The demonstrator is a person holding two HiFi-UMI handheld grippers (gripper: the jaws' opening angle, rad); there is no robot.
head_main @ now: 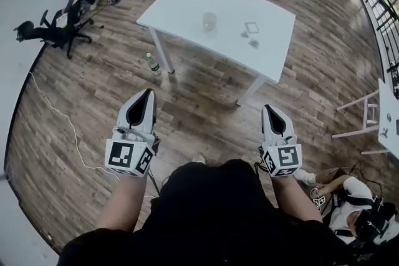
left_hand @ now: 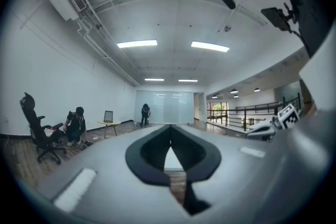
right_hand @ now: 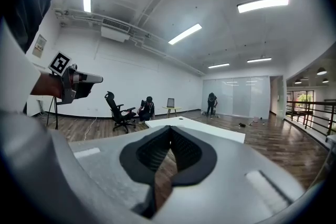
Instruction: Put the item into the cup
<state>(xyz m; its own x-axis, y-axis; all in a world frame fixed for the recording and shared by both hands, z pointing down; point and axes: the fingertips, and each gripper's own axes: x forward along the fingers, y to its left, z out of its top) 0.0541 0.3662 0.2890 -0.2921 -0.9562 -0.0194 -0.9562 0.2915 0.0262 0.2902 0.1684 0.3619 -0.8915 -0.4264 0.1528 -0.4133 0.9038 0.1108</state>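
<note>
White table (head_main: 187, 6) w/ cup (head_main: 209, 21); L tool (head_main: 148, 95), R tool (head_main: 268, 109) shut.

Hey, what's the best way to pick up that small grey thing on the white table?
Likely from above, pinching across its sides: the small grey thing lies low on the white table, with bare tabletop all around it. Its exact shape is too small to tell.

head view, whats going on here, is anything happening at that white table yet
Not yet. A person holds a claw in each hand and stands some way off from the white table. The left claw and right claw are both shut and empty, pointing toward it. A clear cup stands on the table with a few small items beside it. Nothing has been picked up.
</note>
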